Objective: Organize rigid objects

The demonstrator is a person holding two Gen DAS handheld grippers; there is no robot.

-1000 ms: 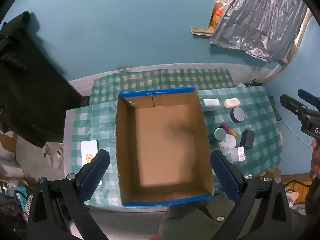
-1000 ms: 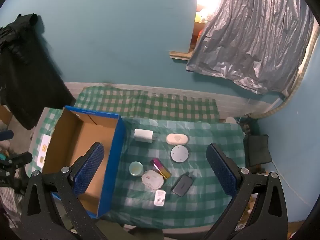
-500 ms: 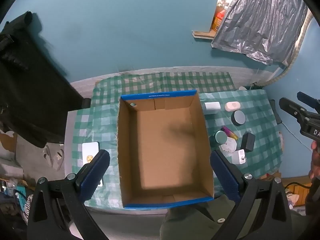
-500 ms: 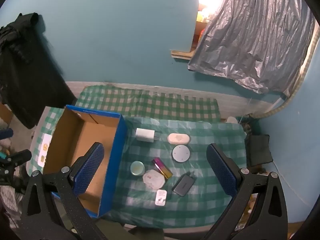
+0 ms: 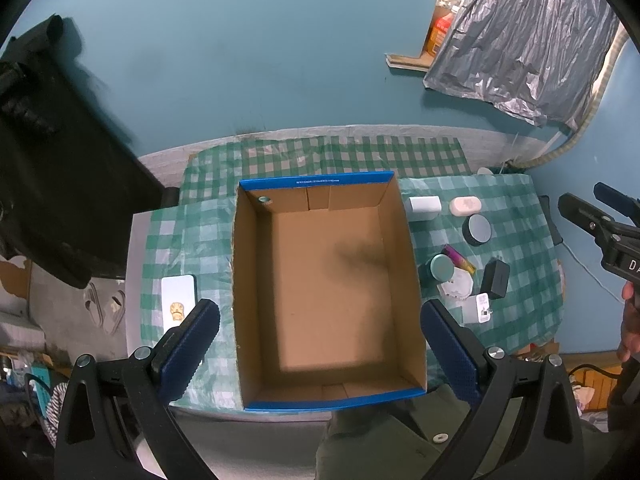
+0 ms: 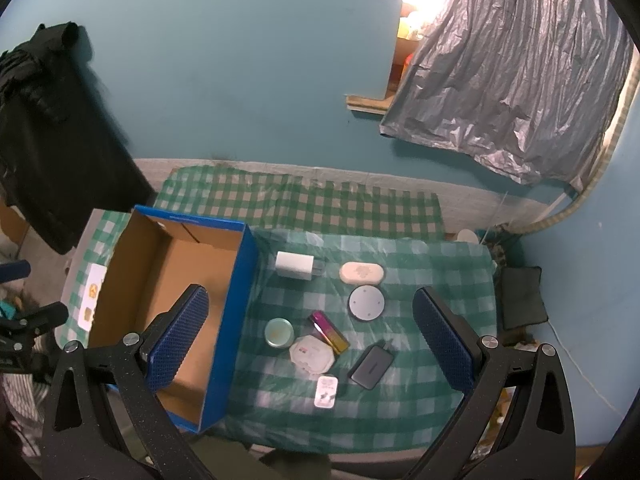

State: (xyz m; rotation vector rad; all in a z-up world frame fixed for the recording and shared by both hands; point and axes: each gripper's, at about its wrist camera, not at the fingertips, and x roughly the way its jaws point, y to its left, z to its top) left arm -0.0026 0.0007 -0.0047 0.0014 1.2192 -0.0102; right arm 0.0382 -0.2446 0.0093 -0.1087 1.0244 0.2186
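Far left on the desk (image 5: 160, 240), a white phone (image 5: 179, 300) lies flat on the green checked cloth (image 6: 420, 264), just beside the left gripper (image 5: 320, 348). That gripper hangs high over the cardboard box (image 5: 328, 398), jaws spread wide, nothing between them, one blue pad either side of the box's near end. The box sits open-topped with a blue rim and bare brown floor, nothing loose inside that shows.

Now across to the right of the box, where the small items are laid out on the cloth. A white charger block (image 6: 295, 265) lies nearest the box's far corner, a cream oval case (image 6: 361, 272) beside it to the right. Just nearer than the case, a grey round puck (image 6: 366, 303). Closer to the near edge, a teal round tin (image 6: 279, 332) sits next to the box wall, and a white hexagonal packet (image 6: 312, 355) touches it on the right, with a pink and gold tube (image 6: 329, 333) resting at a slant against the packet's far side. A dark power bank (image 6: 372, 363) lies to the right, apart from the packet, and a small white tag (image 6: 327, 392) sits nearest the desk's front edge.

Above all of them hovers the right gripper (image 6: 308, 344), jaws wide apart and holding nothing, well clear of every item.
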